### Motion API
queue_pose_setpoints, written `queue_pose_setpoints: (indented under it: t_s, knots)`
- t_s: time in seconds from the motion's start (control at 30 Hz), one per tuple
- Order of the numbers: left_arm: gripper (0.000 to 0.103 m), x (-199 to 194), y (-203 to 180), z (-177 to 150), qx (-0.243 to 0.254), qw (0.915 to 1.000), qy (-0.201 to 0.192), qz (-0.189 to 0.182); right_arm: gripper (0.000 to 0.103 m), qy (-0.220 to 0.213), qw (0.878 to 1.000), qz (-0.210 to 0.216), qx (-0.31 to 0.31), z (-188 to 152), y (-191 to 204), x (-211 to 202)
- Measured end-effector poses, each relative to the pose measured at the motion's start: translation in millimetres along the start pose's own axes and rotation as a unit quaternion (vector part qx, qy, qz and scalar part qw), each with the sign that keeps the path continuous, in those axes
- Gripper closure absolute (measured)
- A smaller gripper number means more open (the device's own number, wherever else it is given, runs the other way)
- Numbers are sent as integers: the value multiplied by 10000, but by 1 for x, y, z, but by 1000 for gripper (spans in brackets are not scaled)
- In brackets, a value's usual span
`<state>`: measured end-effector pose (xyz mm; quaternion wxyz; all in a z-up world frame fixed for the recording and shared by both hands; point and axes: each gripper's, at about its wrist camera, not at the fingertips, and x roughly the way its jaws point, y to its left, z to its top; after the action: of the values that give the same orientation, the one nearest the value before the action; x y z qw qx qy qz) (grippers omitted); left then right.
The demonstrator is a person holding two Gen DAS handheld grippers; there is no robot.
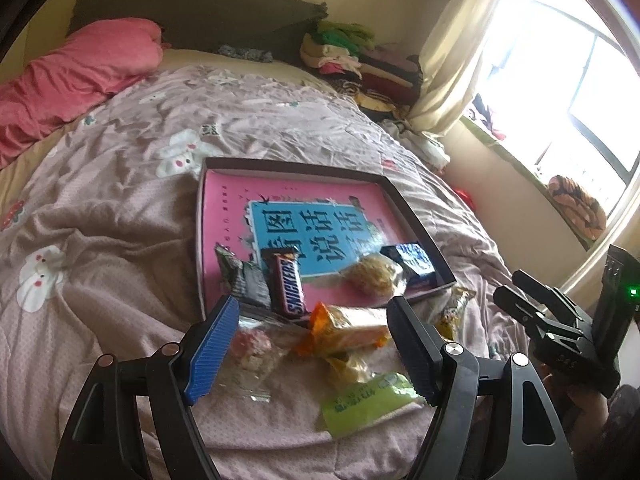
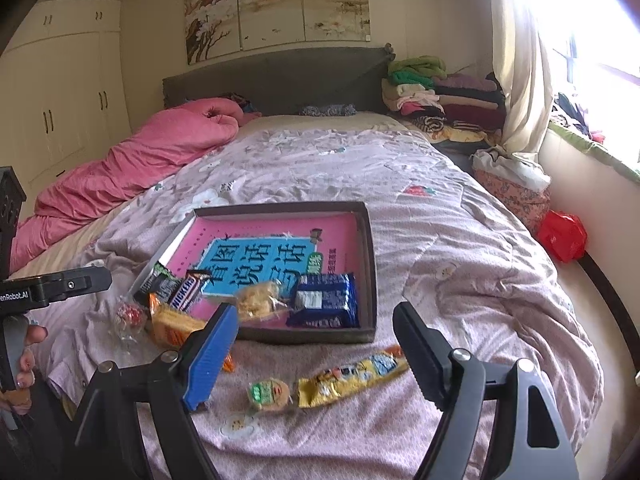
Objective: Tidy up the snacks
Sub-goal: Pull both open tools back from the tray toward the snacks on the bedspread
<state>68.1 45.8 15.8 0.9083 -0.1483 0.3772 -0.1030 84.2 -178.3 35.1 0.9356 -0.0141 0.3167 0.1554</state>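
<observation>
Fingers of both grippers stand spread, nothing between them: left gripper (image 1: 314, 344) hovers at lower centre over the loose wrappers, right gripper (image 2: 316, 344) over the yellow packet (image 2: 352, 376) and round green-label biscuit (image 2: 269, 395). Both look staged for a pick. The shallow box (image 2: 370, 256), centre frame on the quilt (image 2: 460, 280), already holds a blue packet (image 2: 326, 300) and a clear-wrapped cake (image 2: 258, 300); the Snickers bar (image 1: 287, 284) straddles its near rim. An orange packet (image 1: 348, 326) lies outside, crumpled.
</observation>
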Motion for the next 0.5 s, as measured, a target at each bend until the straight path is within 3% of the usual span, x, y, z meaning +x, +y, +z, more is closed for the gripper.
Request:
queue_pose_setpoints:
  t_s: [0.5]
  knots:
    - [25, 18, -17, -18, 107, 9989, 433, -153, 23, 507, 9969, 59, 600, -28, -18, 8]
